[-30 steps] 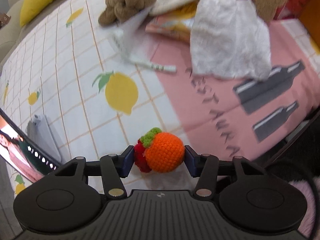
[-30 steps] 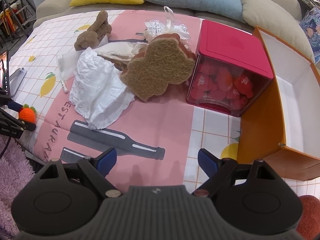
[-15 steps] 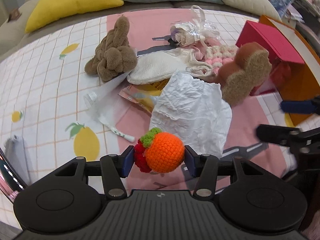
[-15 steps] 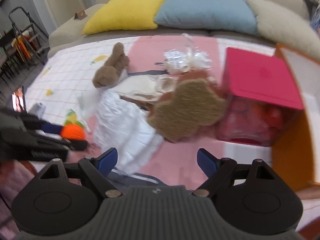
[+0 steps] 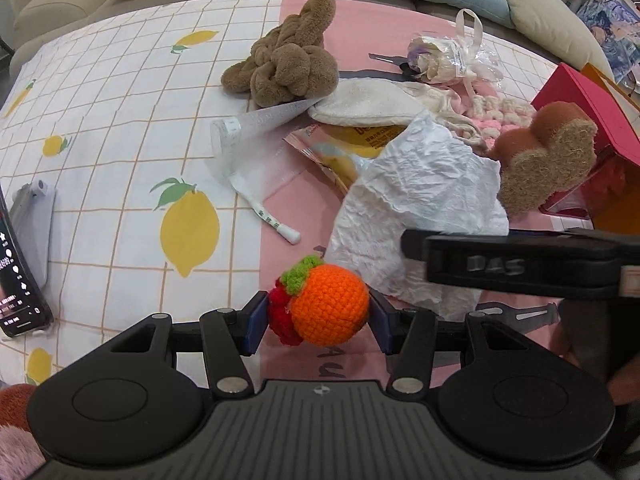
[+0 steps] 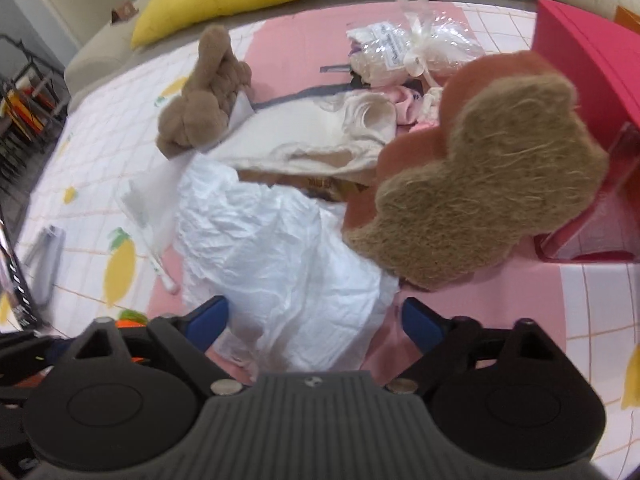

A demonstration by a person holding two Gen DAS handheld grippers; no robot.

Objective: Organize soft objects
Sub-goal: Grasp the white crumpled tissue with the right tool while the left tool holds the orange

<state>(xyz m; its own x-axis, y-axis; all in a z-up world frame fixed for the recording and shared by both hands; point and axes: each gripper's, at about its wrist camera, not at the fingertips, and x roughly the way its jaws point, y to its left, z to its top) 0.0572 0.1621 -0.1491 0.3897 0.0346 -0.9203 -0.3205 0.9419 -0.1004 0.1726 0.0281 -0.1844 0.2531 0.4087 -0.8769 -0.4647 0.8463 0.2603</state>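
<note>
Clamped between the blue pads of the left gripper: a round orange crocheted fruit with a green tuft and a red knitted piece, lifted above the pink and lemon-print cloth, near edge of the scene. Right gripper spread wide, nothing between its fingers, poised over the crumpled white paper sheet, which lies just left of the brown bear-shaped fibre pad. Farther off, a knotted brown plush toy, touching a cream fabric pouch. At far right, a red box with a pink lid, cut off by the frame edge.

In the right wrist view, only a sliver of orange and green visible at lower left behind the gripper body; focus soft throughout. In the left wrist view, a black bar of the right gripper across the paper's near right part.

Compared with half a second ago: right gripper closer to the paper sheet, now almost above it; the crocheted fruit unchanged in its grip.
</note>
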